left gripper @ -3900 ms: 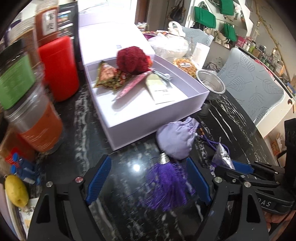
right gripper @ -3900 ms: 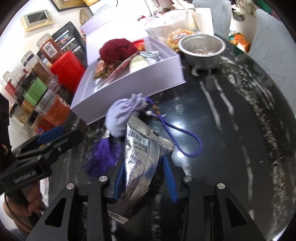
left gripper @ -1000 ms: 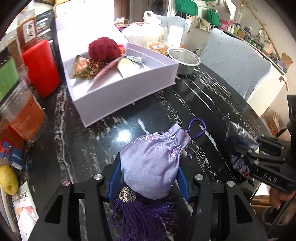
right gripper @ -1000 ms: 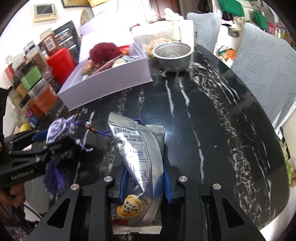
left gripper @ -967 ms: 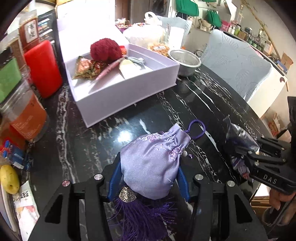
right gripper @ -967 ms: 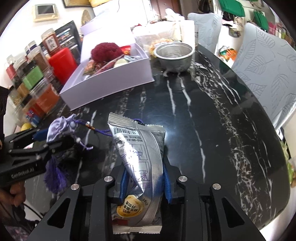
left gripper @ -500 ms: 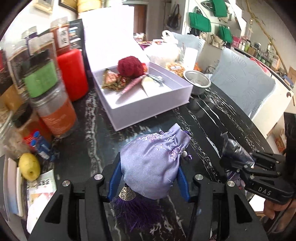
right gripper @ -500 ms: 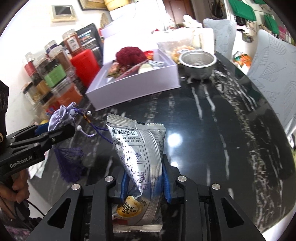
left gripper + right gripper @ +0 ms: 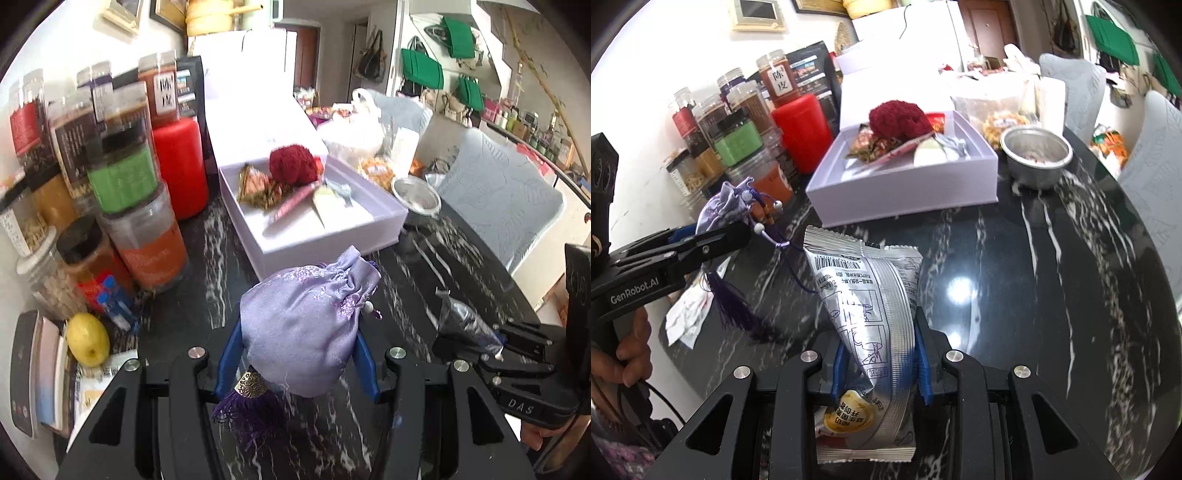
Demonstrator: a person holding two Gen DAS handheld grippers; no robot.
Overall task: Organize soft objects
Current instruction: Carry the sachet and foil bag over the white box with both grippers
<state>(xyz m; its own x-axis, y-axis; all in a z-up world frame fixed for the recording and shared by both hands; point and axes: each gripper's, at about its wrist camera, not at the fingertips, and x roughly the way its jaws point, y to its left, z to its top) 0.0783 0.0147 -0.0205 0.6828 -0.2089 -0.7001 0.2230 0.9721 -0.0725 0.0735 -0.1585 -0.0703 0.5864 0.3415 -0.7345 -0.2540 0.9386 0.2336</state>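
My left gripper [image 9: 295, 354] is shut on a lilac drawstring pouch [image 9: 306, 321] with a dark purple tassel [image 9: 247, 410], held above the black marble table [image 9: 207, 251]. From the right wrist view the same pouch [image 9: 727, 203] hangs at the left, its tassel [image 9: 735, 306] dangling. My right gripper [image 9: 879, 365] is shut on a silver snack packet [image 9: 868, 288], also lifted off the table. Ahead stands an open lilac box [image 9: 332, 236] holding a red pompom [image 9: 293, 164], wrapped snacks and a card. The right gripper with the packet [image 9: 465, 328] shows low right in the left wrist view.
Stacked jars [image 9: 122, 177] and a red canister [image 9: 181, 166] crowd the table's left side, with a lemon [image 9: 88, 339] and papers near its edge. A steel bowl [image 9: 1036, 155] sits right of the box [image 9: 905, 184]. Plastic bags and a grey chair [image 9: 498, 195] lie beyond.
Both grippers have risen and tilted up with their loads. The box, jars and wall have come further into view, and the pouch's tassel now hangs free of the table.
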